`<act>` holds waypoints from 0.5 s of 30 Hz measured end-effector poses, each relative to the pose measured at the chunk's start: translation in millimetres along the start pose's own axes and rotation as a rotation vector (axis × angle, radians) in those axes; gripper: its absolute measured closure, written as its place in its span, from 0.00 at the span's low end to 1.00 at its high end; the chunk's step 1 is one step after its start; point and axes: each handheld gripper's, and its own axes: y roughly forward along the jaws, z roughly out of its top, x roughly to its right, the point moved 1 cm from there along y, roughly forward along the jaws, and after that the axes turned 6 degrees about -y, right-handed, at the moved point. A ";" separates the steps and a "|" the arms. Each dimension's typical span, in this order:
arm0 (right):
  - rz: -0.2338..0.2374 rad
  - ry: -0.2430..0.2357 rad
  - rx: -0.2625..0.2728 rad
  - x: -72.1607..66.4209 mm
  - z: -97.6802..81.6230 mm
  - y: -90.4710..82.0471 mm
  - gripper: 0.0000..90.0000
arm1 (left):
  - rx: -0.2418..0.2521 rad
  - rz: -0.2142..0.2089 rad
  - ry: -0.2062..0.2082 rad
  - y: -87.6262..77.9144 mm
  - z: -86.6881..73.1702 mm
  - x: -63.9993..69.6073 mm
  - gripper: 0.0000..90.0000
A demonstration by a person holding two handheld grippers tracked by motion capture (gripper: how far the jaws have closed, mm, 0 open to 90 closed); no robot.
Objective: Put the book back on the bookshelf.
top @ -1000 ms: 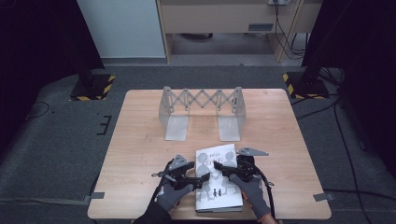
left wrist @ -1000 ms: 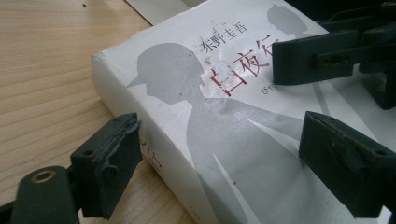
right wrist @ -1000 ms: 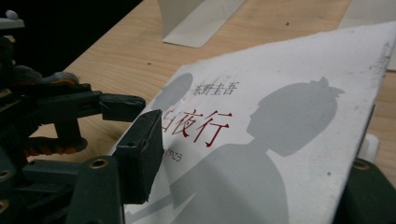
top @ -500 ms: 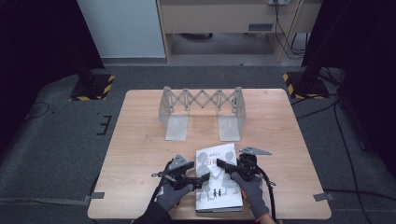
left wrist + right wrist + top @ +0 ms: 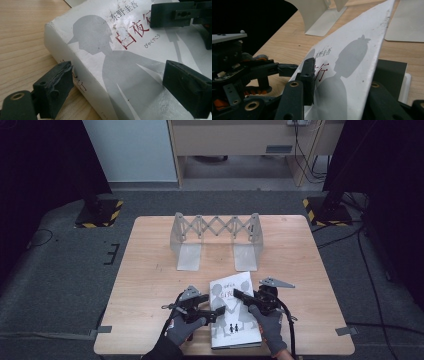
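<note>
a white paperback book (image 5: 234,312) lies flat near the front edge of the desk (image 5: 150,270), well apart from the folding metal book stand (image 5: 216,240) farther back. the right tongs (image 5: 240,296) have just been closing, and in the right gripper view the front cover (image 5: 352,75) sits lifted between the jaws, pinched near its free edge, one pad on the printed face and the other behind it. the left tongs (image 5: 117,82) stand wide, one jaw by the spine (image 5: 82,82) down at the desk and the other over the cover, with no firm press to be seen.

the cover looks thin, glossy and already creased, so it should bend easily and may slip or tear if pulled alone. the block of pages is thick and likely fairly heavy for tongs. a safer hold would be across the whole thickness at the spine side, where the book is stiffest.
</note>
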 end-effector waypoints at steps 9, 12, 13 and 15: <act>0.080 -0.036 0.074 -5.7 4.3 -9.3 0.79 | -0.014 -0.049 -0.019 -7.1 0.1 -4.7 0.04; 0.101 -0.043 0.088 -7.2 4.7 -10.9 0.79 | -0.021 -0.082 -0.051 -5.2 -1.4 -7.3 0.01; 0.105 -0.043 0.088 -7.0 4.8 -10.8 0.79 | -0.021 -0.082 -0.051 -5.2 -1.4 -7.3 0.00; 0.108 -0.042 0.090 -6.3 4.7 -10.8 0.79 | -0.027 -0.094 -0.068 -3.6 -2.6 -6.9 0.00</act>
